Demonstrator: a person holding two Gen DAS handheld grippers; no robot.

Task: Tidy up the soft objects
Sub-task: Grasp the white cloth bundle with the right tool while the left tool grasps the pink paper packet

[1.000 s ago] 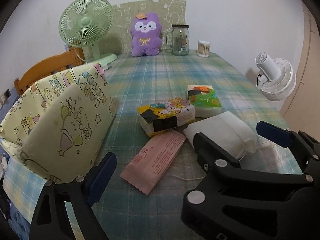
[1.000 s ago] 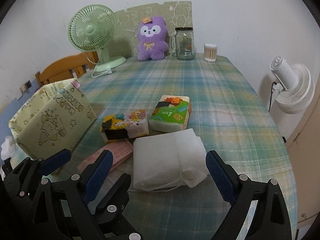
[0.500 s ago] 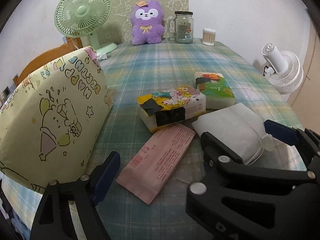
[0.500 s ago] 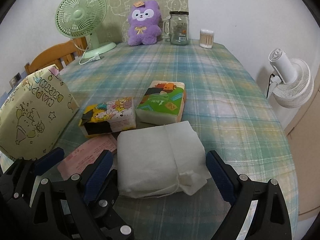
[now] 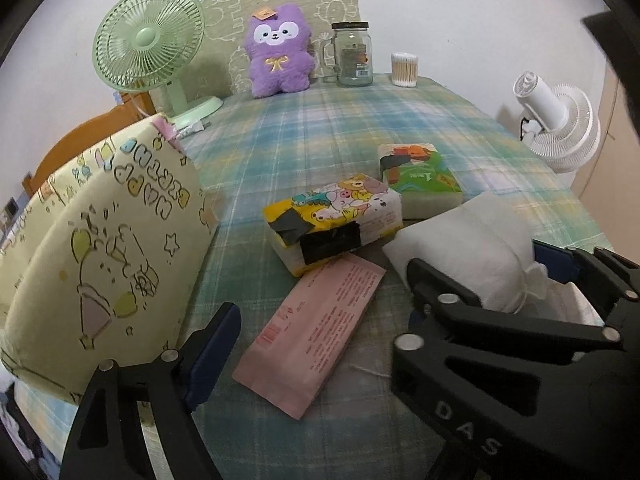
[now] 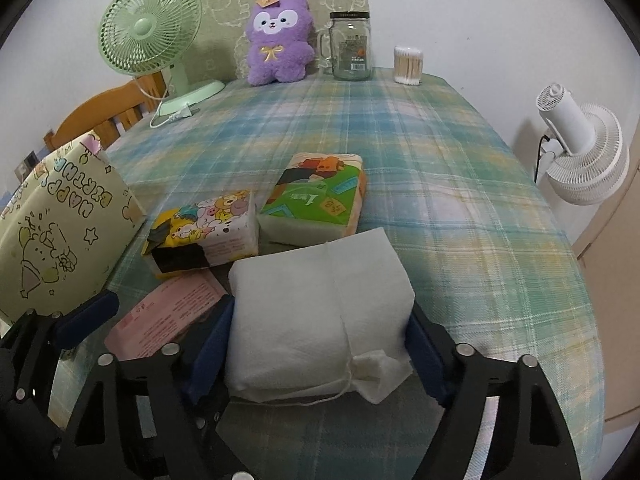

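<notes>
Fingers of the right gripper (image 6: 320, 356) have just been closing on the white wrapped bundle (image 6: 320, 312); both blue pads now lie against its flanks, so the bundle reads as grasped. Fingers of the left gripper (image 5: 360, 344) stand released above the pink packet (image 5: 316, 332), which lies between them untouched.

Largest item: the yellow printed bag (image 5: 100, 248), standing at 9 o'clock on the plaid desk (image 6: 400, 140). It is judged to be the likely container for the soft goods. Next, the white wrapped bundle sits at 6 o'clock in the right wrist view, near the front edge of the desk. It is a soft rectangular pack in white non-woven wrap, with a centre seam and a string-tied tuft at the near end. Behind it lie the green tissue pack (image 6: 316, 204) at 12 o'clock and the cartoon tissue pack (image 6: 204, 232) at 10 o'clock, side by side. The pink packet is flat and thin, at 8 o'clock of the bundle.

Procedure for the grasp in hand:
1. Squeeze only until the wrap dimples; the pack is compressible and can slip.
2. Keep the pads centred on the flanks, clear of the tied tuft.
3. Lift vertically before moving toward 9 o'clock, to avoid dragging the pink packet or the loose string.
</notes>
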